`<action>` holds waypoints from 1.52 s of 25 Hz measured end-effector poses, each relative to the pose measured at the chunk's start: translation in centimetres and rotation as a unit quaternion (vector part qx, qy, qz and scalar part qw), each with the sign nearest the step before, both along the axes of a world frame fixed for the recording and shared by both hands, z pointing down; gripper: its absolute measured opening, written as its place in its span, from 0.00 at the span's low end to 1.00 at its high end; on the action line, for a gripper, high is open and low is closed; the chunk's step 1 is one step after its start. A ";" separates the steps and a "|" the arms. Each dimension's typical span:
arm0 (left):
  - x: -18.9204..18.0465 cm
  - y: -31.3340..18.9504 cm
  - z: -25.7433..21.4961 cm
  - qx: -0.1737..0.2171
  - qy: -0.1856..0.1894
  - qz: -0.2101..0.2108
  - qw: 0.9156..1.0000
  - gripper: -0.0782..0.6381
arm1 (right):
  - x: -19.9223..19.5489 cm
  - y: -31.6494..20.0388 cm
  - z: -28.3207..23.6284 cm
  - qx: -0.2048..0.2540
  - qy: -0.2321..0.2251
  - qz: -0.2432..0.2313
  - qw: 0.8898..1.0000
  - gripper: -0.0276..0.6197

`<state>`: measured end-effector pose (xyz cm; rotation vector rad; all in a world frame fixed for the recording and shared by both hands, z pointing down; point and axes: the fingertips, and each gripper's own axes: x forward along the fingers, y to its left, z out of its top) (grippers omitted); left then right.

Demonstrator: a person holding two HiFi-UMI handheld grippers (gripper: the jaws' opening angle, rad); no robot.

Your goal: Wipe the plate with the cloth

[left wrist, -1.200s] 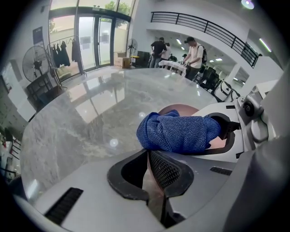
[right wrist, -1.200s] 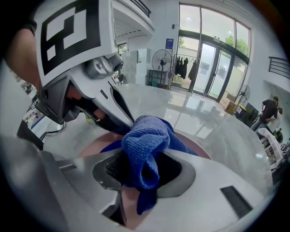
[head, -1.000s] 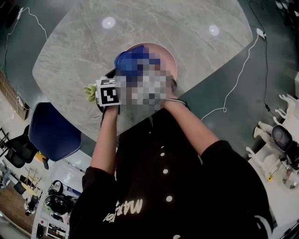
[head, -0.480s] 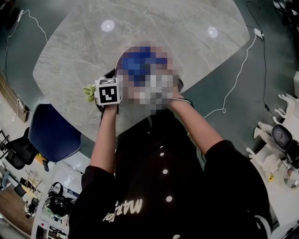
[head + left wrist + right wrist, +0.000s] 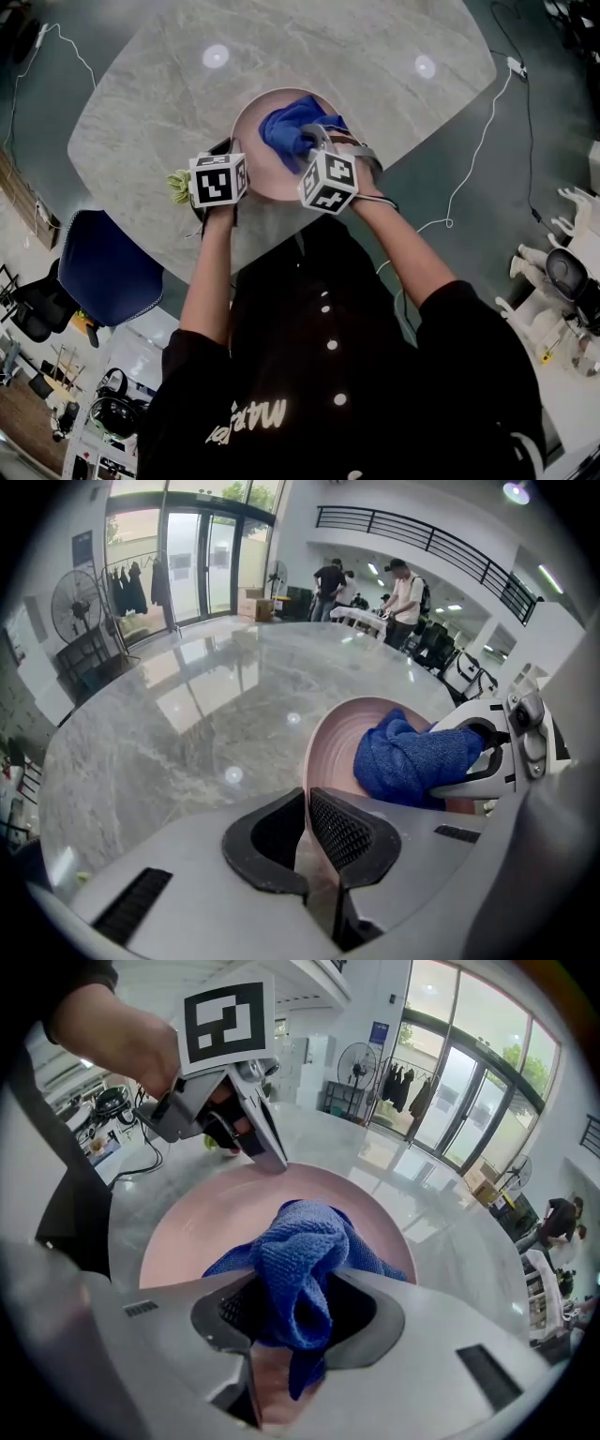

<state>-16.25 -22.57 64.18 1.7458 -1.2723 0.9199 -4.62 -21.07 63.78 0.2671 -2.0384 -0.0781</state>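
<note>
The left gripper (image 5: 306, 808) had its fingers pinched shut on the near rim of the pink plate (image 5: 251, 141), seemingly to steady it flat on the bench (image 5: 375, 103). The right gripper (image 5: 300, 1309) had its fingers clamped on the blue cloth (image 5: 302, 1241), which rested on the plate for wiping. The bunched cloth ran lengthwise from those fingers toward the far rim; the round plate faced up.

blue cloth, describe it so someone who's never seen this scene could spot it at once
On the grey marble table sits a round pink plate. Bunched up on that plate is the blue cloth, pinched between the fingers of the right gripper. It is the only bright blue, crumpled fabric on the table, standing out against the smooth pink plate.
</note>
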 end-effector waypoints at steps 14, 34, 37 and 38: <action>0.0 0.0 0.2 0.005 0.004 -0.001 1.000 0.16 | 4.4 0.8 0.8 0.008 0.085 -0.040 0.996 0.27; -0.2 0.1 0.1 -0.002 0.046 -0.026 0.999 0.15 | 0.9 2.4 -3.8 0.023 -0.039 0.024 0.999 0.27; -0.2 0.1 0.1 -0.002 0.048 -0.026 0.999 0.15 | -1.0 3.0 -4.8 0.009 -0.065 0.028 0.997 0.27; -0.2 0.0 0.0 -0.001 0.047 -0.025 0.999 0.15 | -1.5 3.1 -4.8 0.006 -0.068 0.026 0.997 0.27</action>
